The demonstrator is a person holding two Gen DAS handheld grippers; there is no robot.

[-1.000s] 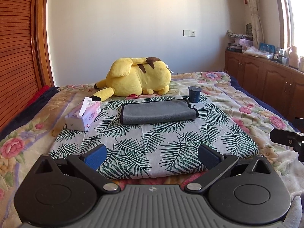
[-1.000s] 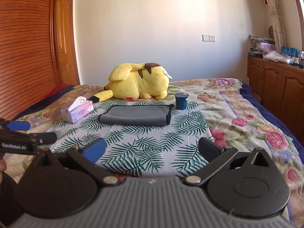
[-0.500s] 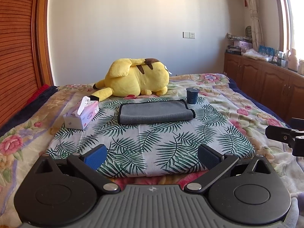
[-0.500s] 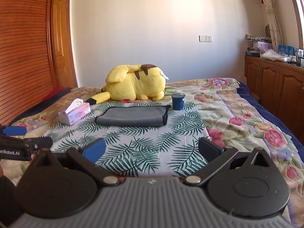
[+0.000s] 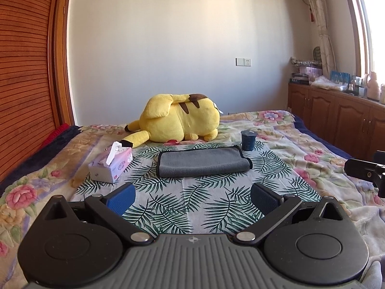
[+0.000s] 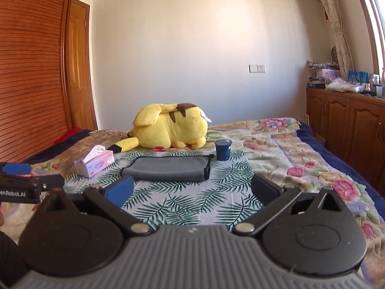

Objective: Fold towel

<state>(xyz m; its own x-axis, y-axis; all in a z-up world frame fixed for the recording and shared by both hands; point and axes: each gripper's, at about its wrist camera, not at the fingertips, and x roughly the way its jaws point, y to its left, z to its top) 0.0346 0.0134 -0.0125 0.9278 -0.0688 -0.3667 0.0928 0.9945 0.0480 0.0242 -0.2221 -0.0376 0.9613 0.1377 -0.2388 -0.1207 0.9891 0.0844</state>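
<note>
Both grippers have drawn back and levelled since a second ago; the towel (image 5: 203, 164) now sits well ahead, untouched. Left gripper (image 5: 192, 196) and right gripper (image 6: 191, 190) stand spread, empty. The towel, grey plush with dark binding, lies doubled on the leaf-print cloth (image 5: 192, 207); folding appears finished.

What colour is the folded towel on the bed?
Grey with a black edge trim; the towel shows best in the left wrist view.
</note>
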